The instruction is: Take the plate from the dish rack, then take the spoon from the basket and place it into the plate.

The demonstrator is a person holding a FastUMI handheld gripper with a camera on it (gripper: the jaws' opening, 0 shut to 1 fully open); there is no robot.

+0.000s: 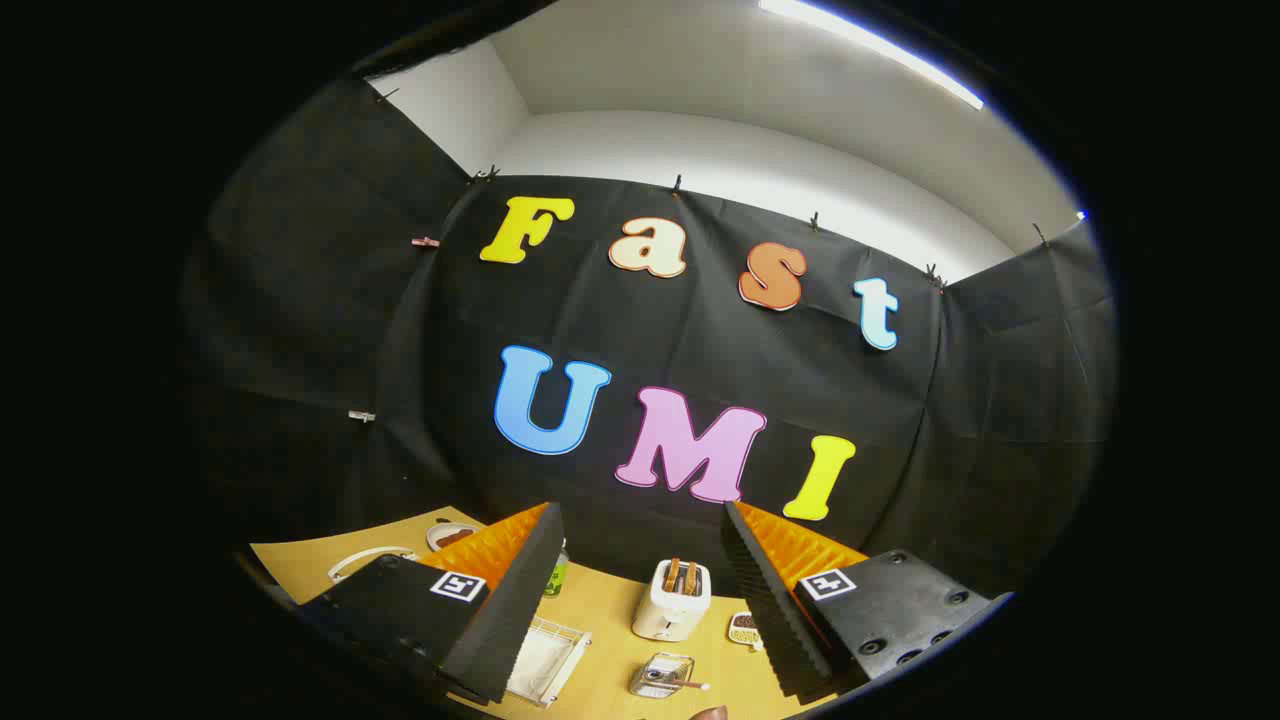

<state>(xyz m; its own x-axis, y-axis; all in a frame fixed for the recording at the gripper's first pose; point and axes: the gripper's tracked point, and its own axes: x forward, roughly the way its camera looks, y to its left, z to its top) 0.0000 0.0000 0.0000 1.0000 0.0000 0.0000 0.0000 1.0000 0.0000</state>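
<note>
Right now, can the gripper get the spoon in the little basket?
Probably yes. The gripper has its fingers wide open and holds nothing, and the spoon sticks out of the basket between them with nothing covering it. The toaster stands beyond, not in the way.

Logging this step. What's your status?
Gripper open, holding nothing, high above the table. Plate in the rack; spoon in the basket. Toaster behind the basket, not blocking.

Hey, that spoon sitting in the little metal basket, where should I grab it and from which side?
Probably by the handle, from above. The spoon lies across the wire basket with its handle sticking out past the rim toward the right, so that end looks free to pinch. The gripper is open, high above the table.
</note>
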